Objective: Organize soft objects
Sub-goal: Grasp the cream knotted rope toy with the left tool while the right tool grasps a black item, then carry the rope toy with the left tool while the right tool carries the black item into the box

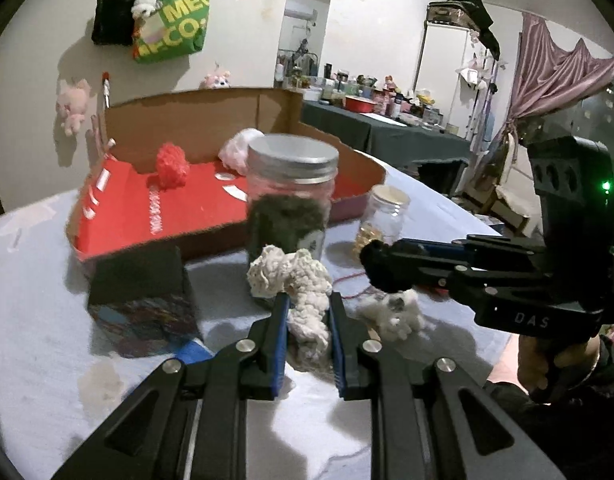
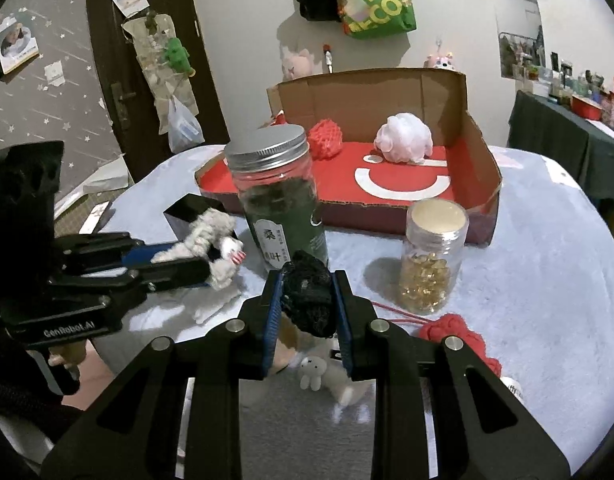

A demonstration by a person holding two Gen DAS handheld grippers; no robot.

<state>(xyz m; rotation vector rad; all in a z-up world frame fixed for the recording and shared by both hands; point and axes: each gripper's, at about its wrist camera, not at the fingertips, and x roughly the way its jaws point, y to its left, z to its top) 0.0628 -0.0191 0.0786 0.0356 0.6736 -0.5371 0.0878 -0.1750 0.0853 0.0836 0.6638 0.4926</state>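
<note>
Both loads already gripped, both short of the box. Left gripper [image 1: 307, 300] clenched on a cream knitted piece [image 1: 299, 284], its long axis running along the jaws and bulging past the tips toward frame centre, clear of the counter [image 1: 39, 320] as far as can be judged. Right gripper [image 2: 307, 280] clenched on a black knitted piece [image 2: 309, 300], a compact lump wedged between the blue pads [image 2: 271, 320], at lower centre of the right wrist view. Straight ahead of both, at mid-frame: a tall jar with a metal lid [image 2: 281, 200], standing upright between the jaws and the red-lined cardboard box [image 2: 479, 148] behind it. In that box, toward the upper centre, a red knitted ball [image 2: 326, 138] and a pale pink puff [image 2: 403, 138] already lying. Likely next: over or around the jar and into the box; right gripper seemingly with the clearer line, past the gap between the tall jar and a small jar of amber capsules [image 2: 431, 260] at right. Left on the counter near the jaws: a red knitted piece with cord [image 2: 463, 332] at lower right, and a small white plush [image 2: 311, 372] just under the right jaws.
</note>
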